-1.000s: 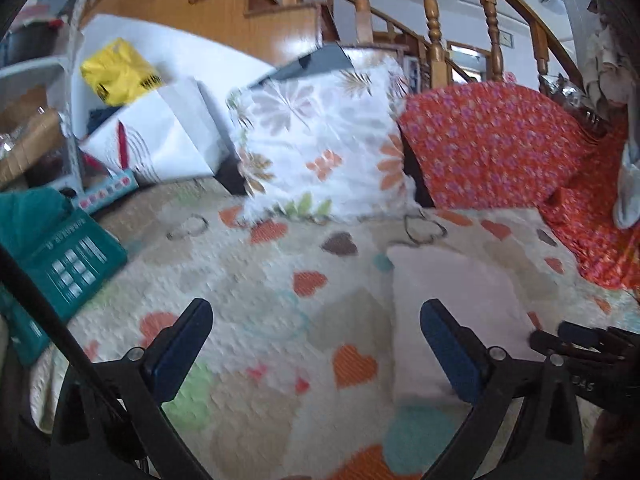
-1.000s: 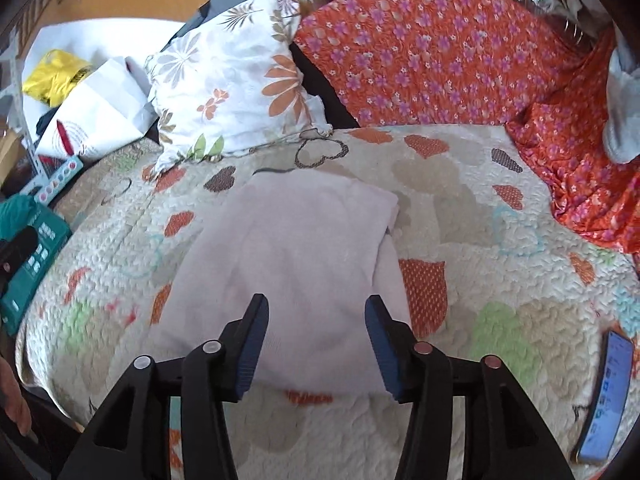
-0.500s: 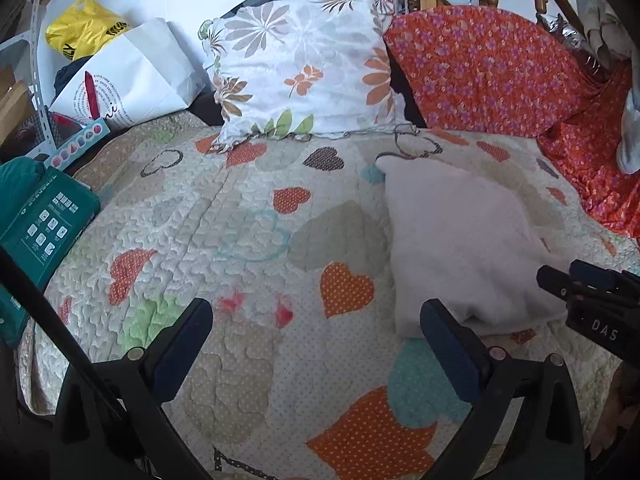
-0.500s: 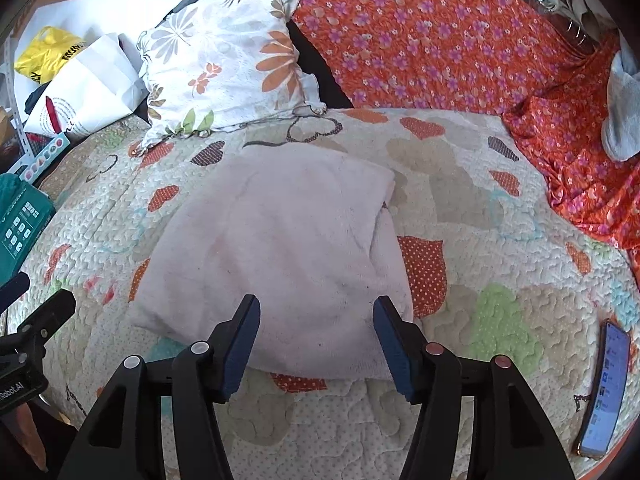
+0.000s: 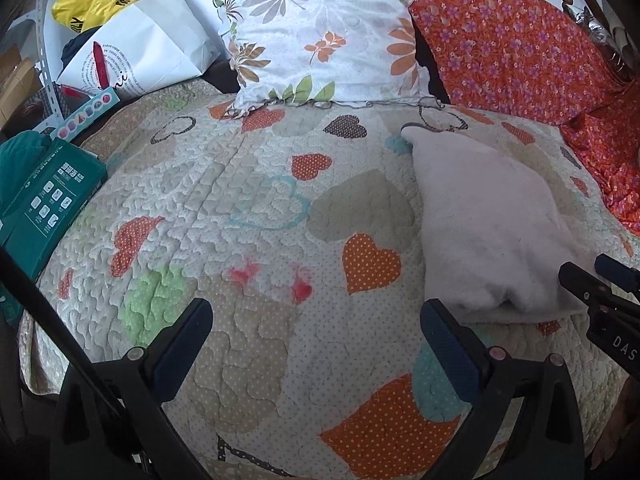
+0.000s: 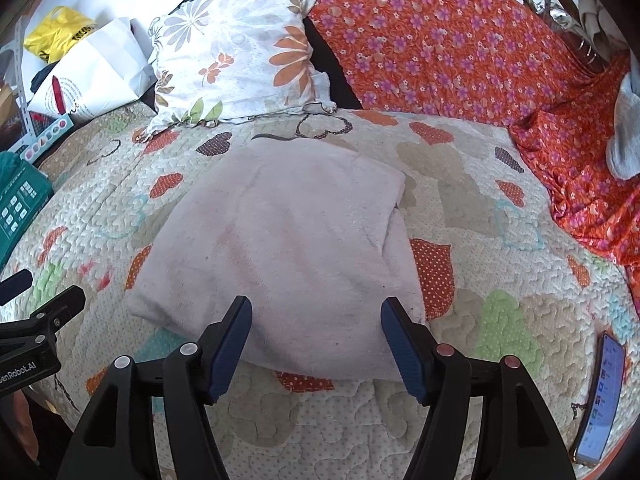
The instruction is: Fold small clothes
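A pale pink folded fleece garment (image 6: pixel 280 248) lies flat on a cream quilted bedspread with coloured heart patches (image 6: pixel 480 280), in front of a white square cushion with orange and grey flower print (image 6: pixel 240 52). Its top layer is doubled over, with a folded edge running down the side nearer the orange floral fabric (image 6: pixel 440 48) that drapes beside the cushion.

The right gripper (image 6: pixel 316 332) hovers at the garment's near edge, its blue-padded fingers (image 6: pixel 232 336) spread apart with nothing between them. The left gripper (image 5: pixel 316 340) is over bare quilt on the garment's other side from the orange fabric, its fingers (image 5: pixel 448 348) also wide apart and empty; the nearer one sits just beside the garment's corner.

A teal cardboard box with white icons (image 5: pixel 44 208) rests at the quilt's edge, far from the garment. A white paper bag (image 5: pixel 140 48) and a yellow plastic bag (image 5: pixel 88 4) sit beside the cushion. A smartphone with a lit screen (image 6: pixel 600 396) lies on the quilt, on the orange-fabric side of the garment.
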A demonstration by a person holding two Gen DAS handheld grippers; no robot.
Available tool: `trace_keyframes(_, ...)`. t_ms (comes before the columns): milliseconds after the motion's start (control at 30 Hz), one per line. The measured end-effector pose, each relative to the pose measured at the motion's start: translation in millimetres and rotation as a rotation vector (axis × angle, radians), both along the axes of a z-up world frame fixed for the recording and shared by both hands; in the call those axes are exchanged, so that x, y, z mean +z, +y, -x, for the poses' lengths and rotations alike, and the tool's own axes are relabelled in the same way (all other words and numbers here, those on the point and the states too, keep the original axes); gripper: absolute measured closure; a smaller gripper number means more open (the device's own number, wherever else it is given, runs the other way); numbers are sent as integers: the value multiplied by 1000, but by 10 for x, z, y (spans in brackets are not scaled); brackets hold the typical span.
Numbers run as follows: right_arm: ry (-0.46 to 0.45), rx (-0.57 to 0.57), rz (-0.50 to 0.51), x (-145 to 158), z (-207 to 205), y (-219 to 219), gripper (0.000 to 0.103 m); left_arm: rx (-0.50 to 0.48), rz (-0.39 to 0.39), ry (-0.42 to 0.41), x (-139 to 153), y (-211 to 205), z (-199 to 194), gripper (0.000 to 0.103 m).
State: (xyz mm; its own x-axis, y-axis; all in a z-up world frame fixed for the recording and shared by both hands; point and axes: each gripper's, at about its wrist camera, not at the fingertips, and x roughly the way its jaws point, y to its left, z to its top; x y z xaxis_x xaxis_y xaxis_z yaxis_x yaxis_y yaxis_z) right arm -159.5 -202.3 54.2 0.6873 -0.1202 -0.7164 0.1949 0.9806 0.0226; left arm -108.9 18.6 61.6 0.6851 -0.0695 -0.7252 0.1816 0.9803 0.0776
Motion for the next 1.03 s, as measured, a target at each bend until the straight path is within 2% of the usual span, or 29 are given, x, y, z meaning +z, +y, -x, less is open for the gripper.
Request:
trace_keyframes(400,7,22,27,-22,-7,65,29,15,-2,49,-100,19,-48,0)
trace_keyframes(800,10,41,44,-41,-9,122,28,20,43,117,-214,83,-125,0)
trace_keyframes(1033,11,39,41,-45,-15,136,27,18,31,108,-231,82,-137,0)
